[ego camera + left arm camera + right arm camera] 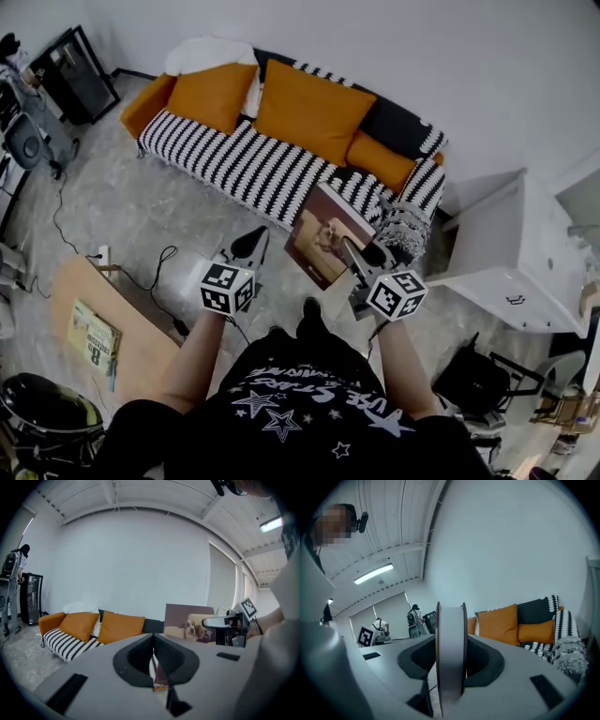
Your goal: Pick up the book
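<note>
One edge-on slice of the book [450, 653], a pale page block between thin dark covers, is all my right gripper view shows, pinched by my right gripper [354, 251] before the striped sofa [244, 159], forearms outstretched, my left gripper [249, 246] pressed together, empty.

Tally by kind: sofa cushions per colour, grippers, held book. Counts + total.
orange cushions: 3
white cushion: 1
grippers, left gripper and right gripper: 2
book, clamped in the right gripper: 1
total: 7
</note>
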{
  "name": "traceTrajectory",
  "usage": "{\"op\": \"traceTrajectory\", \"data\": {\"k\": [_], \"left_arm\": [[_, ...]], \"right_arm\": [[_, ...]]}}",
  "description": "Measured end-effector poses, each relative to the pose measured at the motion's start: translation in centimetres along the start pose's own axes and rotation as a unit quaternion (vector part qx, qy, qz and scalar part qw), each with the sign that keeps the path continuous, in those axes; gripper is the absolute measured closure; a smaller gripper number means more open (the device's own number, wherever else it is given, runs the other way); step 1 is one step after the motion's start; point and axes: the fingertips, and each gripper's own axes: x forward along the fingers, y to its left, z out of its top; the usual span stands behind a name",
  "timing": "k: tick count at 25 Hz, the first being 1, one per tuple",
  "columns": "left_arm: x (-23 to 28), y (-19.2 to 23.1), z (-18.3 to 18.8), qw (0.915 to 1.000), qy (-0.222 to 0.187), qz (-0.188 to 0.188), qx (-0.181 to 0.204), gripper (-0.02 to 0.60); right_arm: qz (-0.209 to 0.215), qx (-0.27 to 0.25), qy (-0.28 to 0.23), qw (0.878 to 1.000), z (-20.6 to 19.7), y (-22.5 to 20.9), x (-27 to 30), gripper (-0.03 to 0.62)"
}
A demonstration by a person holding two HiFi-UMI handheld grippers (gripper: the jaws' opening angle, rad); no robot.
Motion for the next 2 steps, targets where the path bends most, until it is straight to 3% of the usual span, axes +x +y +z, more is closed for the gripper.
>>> {"op": "traceTrajectory", "data": {"k": [2], "left_arm": [[-0.31,0.06,0.19,1.0000,-0.003,-0.004,0.004,0.574]], "right_arm": [[-0.004,-0.001,-0.003,1.000,0.02,0.42,-0.10,0.439]]}}
